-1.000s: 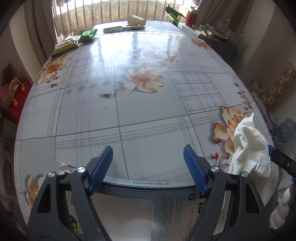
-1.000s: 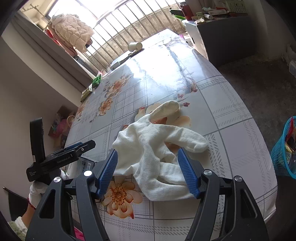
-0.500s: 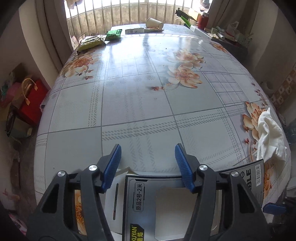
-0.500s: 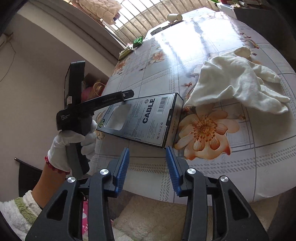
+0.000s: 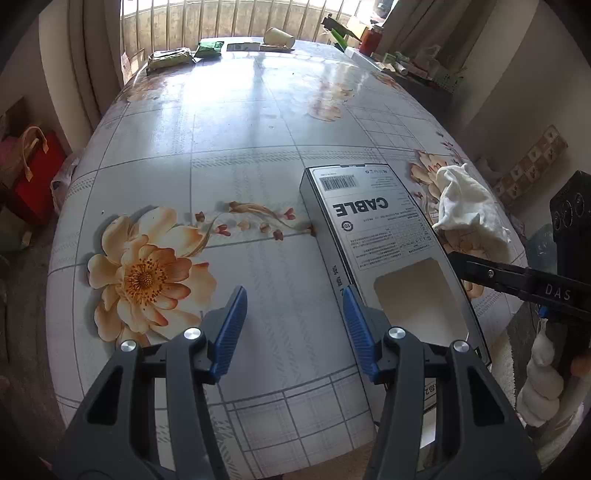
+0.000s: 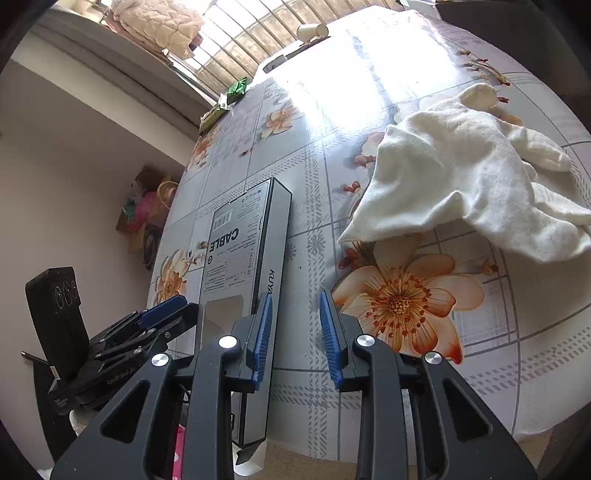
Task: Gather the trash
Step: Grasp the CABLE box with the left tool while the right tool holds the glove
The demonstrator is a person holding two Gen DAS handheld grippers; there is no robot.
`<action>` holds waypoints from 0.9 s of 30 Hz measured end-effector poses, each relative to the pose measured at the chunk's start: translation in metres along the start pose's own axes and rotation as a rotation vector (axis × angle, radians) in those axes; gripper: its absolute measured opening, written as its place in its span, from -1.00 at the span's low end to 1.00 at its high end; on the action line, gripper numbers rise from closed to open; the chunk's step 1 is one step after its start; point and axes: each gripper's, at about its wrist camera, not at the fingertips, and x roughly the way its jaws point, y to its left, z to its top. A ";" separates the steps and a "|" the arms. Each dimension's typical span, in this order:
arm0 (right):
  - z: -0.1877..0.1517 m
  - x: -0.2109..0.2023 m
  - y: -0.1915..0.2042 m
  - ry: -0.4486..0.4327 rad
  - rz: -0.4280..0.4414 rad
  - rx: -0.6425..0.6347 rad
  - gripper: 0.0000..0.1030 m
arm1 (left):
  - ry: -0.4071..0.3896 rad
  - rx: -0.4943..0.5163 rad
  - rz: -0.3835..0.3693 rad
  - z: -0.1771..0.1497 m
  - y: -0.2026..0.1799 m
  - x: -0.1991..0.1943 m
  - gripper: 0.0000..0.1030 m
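Observation:
A grey cardboard box marked CABLE (image 5: 384,236) (image 6: 240,251) lies flat on the flowered table (image 5: 258,147), its near end sticking out over the table's front edge. My left gripper (image 5: 293,328) hovers just left of the box, jaws closing with only tablecloth between them; its right finger sits at the box's left edge. My right gripper (image 6: 295,339) is low at the box's right side, jaws closing on nothing. A crumpled white cloth (image 5: 469,206) (image 6: 472,177) lies right of the box.
At the far end of the table are a tipped paper cup (image 5: 279,36) (image 6: 310,31) and green packets (image 5: 208,48) (image 6: 236,88). A cluttered cabinet (image 5: 417,70) stands to the right. A red bag (image 5: 33,177) sits on the floor to the left.
My left gripper has slid off the box to its left side. My right gripper has left the cloth and come down beside the box. Both pairs of jaws have narrowed.

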 end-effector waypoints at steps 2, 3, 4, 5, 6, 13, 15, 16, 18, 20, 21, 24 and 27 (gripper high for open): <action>0.001 -0.005 -0.005 -0.016 0.014 0.020 -0.46 | -0.018 -0.016 -0.040 -0.001 -0.002 -0.006 0.07; 0.000 -0.010 -0.008 -0.023 0.019 0.025 -0.46 | -0.033 -0.025 -0.060 0.000 -0.004 -0.009 0.13; -0.004 -0.017 -0.011 -0.031 0.020 0.027 -0.46 | -0.050 -0.032 -0.073 0.001 -0.007 -0.013 0.25; -0.006 -0.021 -0.013 -0.042 0.020 0.028 -0.46 | -0.066 -0.039 -0.089 0.004 -0.009 -0.016 0.35; -0.008 -0.025 -0.015 -0.050 0.020 0.028 -0.46 | -0.076 -0.044 -0.112 0.007 -0.013 -0.018 0.38; -0.026 -0.060 -0.039 -0.089 -0.007 0.050 -0.46 | -0.059 -0.070 -0.102 0.029 -0.052 0.007 0.71; -0.027 -0.064 -0.044 -0.096 -0.014 0.057 -0.45 | -0.034 -0.114 -0.074 0.034 -0.055 0.019 0.71; -0.028 -0.067 -0.046 -0.099 -0.019 0.060 -0.44 | -0.025 -0.135 -0.076 0.036 -0.056 0.024 0.71; -0.025 -0.065 -0.049 -0.105 -0.030 0.067 -0.43 | -0.019 -0.152 -0.067 0.040 -0.059 0.031 0.71; -0.024 -0.066 -0.053 -0.110 -0.034 0.080 -0.40 | -0.023 -0.127 -0.038 0.041 -0.066 0.037 0.72; -0.023 -0.066 -0.055 -0.113 -0.035 0.088 -0.38 | -0.015 -0.106 -0.015 0.041 -0.070 0.040 0.72; -0.023 -0.062 -0.057 -0.115 -0.041 0.101 -0.35 | 0.014 -0.082 0.018 0.040 -0.077 0.053 0.72; -0.024 -0.064 -0.059 -0.120 -0.059 0.101 -0.34 | -0.009 -0.021 0.063 0.036 -0.085 0.055 0.73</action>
